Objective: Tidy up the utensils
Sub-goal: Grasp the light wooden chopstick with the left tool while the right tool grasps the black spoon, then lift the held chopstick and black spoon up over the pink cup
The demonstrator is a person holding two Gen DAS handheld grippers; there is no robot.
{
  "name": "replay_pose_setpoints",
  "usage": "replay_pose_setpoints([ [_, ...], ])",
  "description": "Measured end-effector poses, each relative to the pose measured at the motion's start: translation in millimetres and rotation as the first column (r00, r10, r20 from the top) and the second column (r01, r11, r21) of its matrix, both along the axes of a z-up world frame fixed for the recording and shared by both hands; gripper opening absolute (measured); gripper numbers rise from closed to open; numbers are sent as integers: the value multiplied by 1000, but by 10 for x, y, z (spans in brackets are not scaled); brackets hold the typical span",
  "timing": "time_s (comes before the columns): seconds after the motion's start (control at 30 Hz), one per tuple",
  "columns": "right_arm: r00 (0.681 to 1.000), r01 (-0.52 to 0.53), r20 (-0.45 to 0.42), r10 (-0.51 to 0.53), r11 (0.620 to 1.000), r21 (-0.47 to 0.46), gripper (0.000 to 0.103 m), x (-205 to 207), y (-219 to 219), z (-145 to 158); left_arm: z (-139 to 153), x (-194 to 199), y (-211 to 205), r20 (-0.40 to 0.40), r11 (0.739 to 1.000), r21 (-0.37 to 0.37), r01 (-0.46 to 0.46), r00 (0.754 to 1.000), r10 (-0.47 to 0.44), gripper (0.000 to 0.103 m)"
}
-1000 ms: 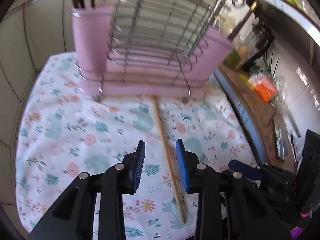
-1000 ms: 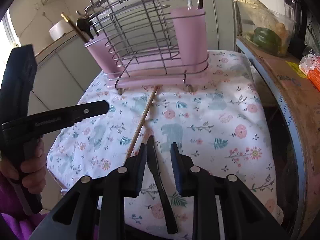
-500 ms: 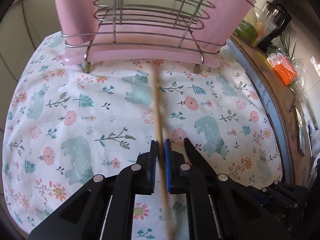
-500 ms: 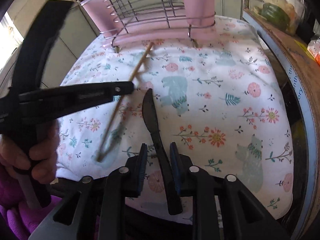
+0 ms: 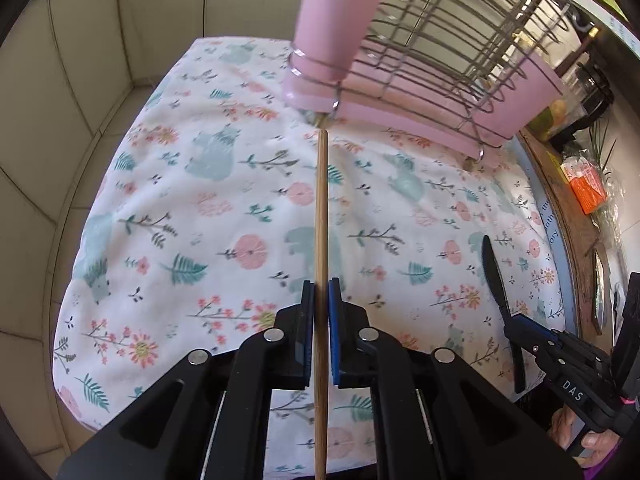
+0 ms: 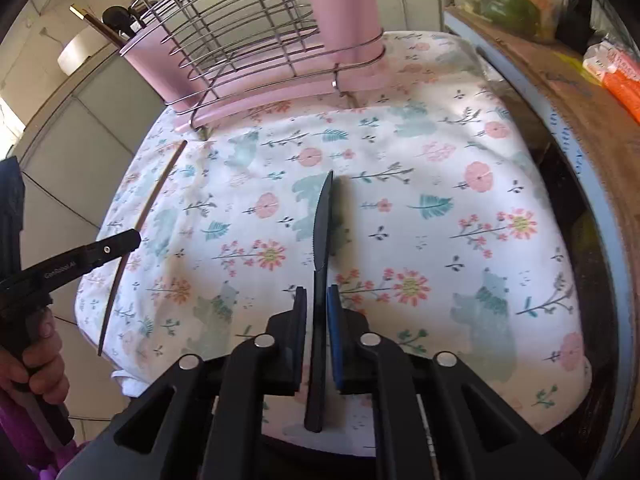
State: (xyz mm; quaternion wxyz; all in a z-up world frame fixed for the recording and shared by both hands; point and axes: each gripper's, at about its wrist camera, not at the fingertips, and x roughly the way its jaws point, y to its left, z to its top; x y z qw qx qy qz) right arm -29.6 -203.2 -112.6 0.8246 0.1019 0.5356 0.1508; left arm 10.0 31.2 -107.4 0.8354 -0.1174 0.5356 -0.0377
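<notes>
Floral cloth (image 5: pixel 208 216) with bears and leaves spread over a cushioned surface, pale panelled walls behind on the left. Wire dish rack (image 5: pixel 452 28) with pink tray and pink utensil cups at the far edge of the cloth. Cardboard box edge (image 6: pixel 580 92) along the right, with green vegetables (image 6: pixel 508 8) in a clear container and an orange packet (image 5: pixel 586 188) beyond.

Left gripper (image 5: pixel 320 300) angled steeply down, clamped on a wooden chopstick (image 5: pixel 321 208) whose far tip nearly reaches the rack's foot. Right gripper (image 6: pixel 317 304) likewise tilted down, jaws just been closing around the handle of a black plastic knife (image 6: pixel 322 220), blade pointing toward the rack; pads close against it, contact hard to tell. Fingers of a hand (image 6: pixel 36 364) wrapped round the left gripper's handle.
</notes>
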Motion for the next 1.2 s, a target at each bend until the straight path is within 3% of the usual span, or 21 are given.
replay_pose_setpoints([
  [0.07,1000,-11,-15,11,1000,11,20,1,-4,-3,-62,35,28,-39,1000,-16,3,999,-4,7],
  [0.2,1000,2,-2,-2,1000,31,20,24,-90,79,-56,74,77,-77,999,-40,24,997,-27,7],
  [0.37,1000,2,-8,-1,998,70,20,165,-155,215,132,215,57,-36,998,-8,63,997,-63,14],
  [0.57,998,-37,-56,40,997,68,20,464,-51,287,86,644,-39,-90,995,33,98,991,-95,14],
  [0.87,983,-68,-166,73,997,34,20,823,31,114,-193,1047,-146,-178,983,112,144,976,-122,14],
  [1.13,972,-110,-210,100,993,-35,20,939,182,-32,-217,1097,-206,-159,978,130,164,977,-143,14],
  [1.2,972,-108,-218,92,992,-62,20,951,205,-52,-237,1072,-199,-146,977,130,172,977,-152,7],
])
